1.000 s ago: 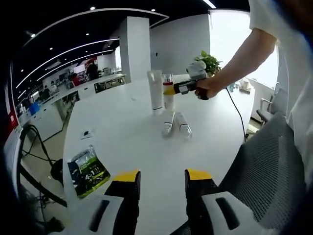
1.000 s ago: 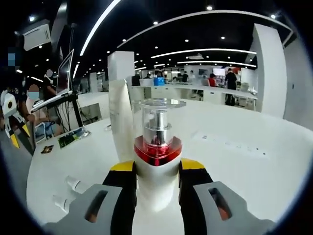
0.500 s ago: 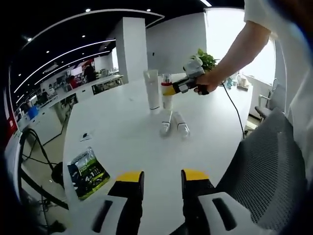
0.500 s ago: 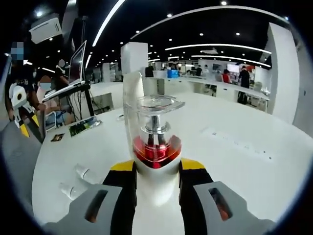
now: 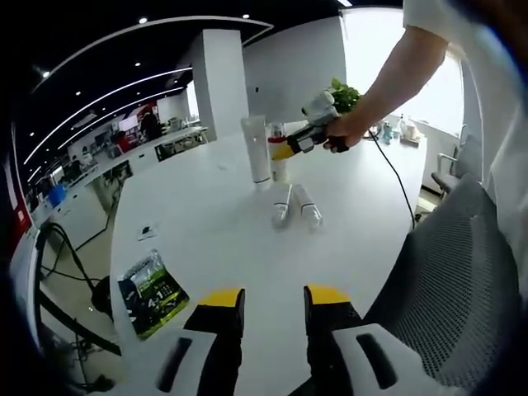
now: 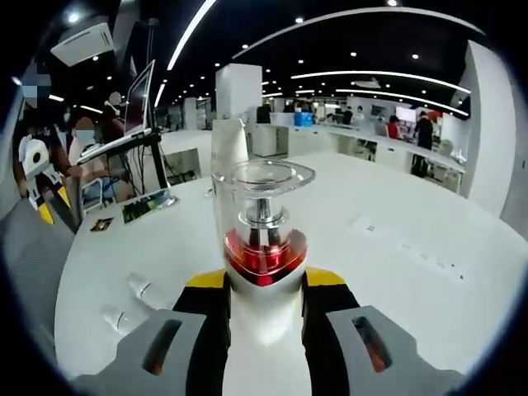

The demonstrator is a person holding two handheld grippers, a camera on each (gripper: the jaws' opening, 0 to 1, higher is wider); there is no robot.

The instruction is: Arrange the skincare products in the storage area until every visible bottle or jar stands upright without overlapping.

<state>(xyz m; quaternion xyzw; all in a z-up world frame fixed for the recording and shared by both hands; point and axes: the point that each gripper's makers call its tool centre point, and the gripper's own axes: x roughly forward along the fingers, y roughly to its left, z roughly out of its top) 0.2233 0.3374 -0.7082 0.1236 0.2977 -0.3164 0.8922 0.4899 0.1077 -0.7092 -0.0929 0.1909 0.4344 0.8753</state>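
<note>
My right gripper (image 6: 264,290) is shut on a white pump bottle (image 6: 261,247) with a clear cap and a red collar, held upright. A tall white tube (image 6: 228,142) stands just behind it. Two small white tubes (image 6: 132,301) lie on the white table (image 6: 396,280) to the lower left. In the left gripper view, a person's hand holds the right gripper (image 5: 290,148) with the pump bottle (image 5: 279,163) next to the standing tube (image 5: 258,152). The two lying tubes (image 5: 294,205) rest side by side in front of them. My left gripper (image 5: 275,299) hangs open over the near table edge, far from them.
A green packet (image 5: 150,285) lies at the table's near left, with a small dark item (image 5: 147,228) beyond it. A mesh chair (image 5: 450,272) stands at the right, a potted plant (image 5: 346,94) at the far end. A cable (image 5: 398,177) trails across the table.
The right gripper has kept its hold on the pump bottle and swung slightly, so the tall tube now sits behind the bottle. The left gripper has barely moved.
</note>
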